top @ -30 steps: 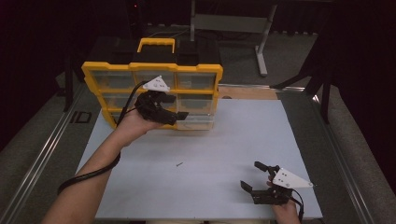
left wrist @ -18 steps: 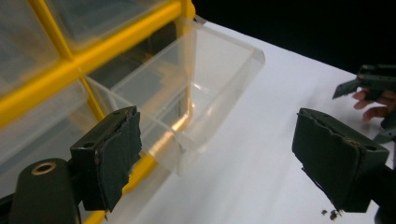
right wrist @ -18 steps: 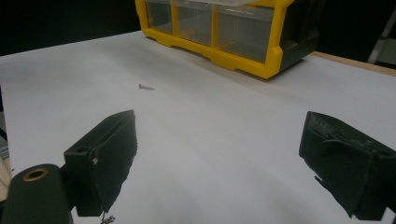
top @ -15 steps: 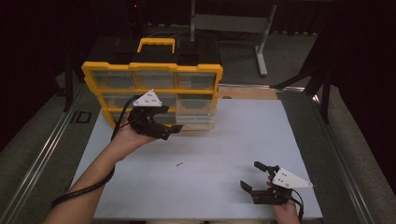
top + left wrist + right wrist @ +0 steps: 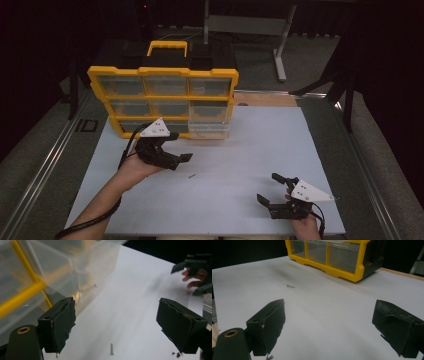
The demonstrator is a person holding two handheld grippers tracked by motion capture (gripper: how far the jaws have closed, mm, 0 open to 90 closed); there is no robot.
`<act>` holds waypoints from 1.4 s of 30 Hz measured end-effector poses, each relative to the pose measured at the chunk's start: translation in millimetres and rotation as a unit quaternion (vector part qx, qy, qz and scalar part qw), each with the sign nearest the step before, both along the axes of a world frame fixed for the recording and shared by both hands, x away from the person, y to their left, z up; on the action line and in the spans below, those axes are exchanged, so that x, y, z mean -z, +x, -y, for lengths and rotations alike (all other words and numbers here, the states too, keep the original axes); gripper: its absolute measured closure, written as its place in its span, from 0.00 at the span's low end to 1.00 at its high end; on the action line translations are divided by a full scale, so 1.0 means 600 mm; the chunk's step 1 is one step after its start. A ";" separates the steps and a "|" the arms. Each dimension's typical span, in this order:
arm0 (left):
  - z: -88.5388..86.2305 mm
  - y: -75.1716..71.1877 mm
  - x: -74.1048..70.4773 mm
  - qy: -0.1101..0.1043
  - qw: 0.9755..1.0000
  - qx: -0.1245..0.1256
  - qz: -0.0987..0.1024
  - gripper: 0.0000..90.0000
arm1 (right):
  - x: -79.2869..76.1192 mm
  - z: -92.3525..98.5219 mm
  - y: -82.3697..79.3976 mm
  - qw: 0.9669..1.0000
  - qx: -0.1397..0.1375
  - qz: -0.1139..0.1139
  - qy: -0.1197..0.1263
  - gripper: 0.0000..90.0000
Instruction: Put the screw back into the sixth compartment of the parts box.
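A small screw point(image 5: 191, 175) lies loose on the white table sheet point(image 5: 240, 150); it also shows in the left gripper view as the screw point(image 5: 111, 349) and in the right gripper view as the screw point(image 5: 290, 286). My left gripper point(image 5: 181, 146) hovers just left of and above it. Its jaws are open, have just been opening, and have nothing between them point(image 5: 117, 327). The right gripper point(image 5: 268, 187) rests low at the near right, open and empty point(image 5: 329, 325). A yellow organizer point(image 5: 162, 95) with clear drawers stands at the back; one clear drawer point(image 5: 210, 127) is pulled out.
The organizer has a yellow carry handle point(image 5: 167, 47) on top. A bare wood strip point(image 5: 265, 98) runs behind the sheet. Metal rails point(image 5: 45, 165) border the table's left side. The other hand's gripper point(image 5: 197, 272) appears far off in the left gripper view.
My left gripper has come away from the organizer's drawers, sinking and moving toward the near side over the sheet, close to the screw. The right gripper has stayed put.
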State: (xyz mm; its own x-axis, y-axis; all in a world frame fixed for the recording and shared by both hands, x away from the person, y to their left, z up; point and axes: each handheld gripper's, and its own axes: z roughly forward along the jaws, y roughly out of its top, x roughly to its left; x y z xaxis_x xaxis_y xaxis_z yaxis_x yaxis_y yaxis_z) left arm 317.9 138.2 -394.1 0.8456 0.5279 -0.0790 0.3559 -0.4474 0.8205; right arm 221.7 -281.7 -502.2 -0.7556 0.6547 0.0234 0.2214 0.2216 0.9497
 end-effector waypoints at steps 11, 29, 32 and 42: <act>0.017 -0.010 0.052 0.009 0.999 0.025 -0.026 0.19 | 0.000 0.000 0.000 1.000 -0.002 0.001 0.001 0.13; 0.044 0.002 0.134 0.060 0.995 0.040 -0.067 0.49 | 0.001 -0.002 0.000 1.000 -0.005 -0.003 -0.001 0.13; 0.048 0.006 0.148 0.076 0.994 0.035 -0.072 0.55 | 0.001 -0.003 0.000 1.000 -0.005 -0.002 -0.001 0.13; 0.056 0.018 0.188 0.114 0.989 0.037 -0.083 0.78 | 0.002 -0.002 0.000 1.000 -0.006 -0.004 0.000 0.13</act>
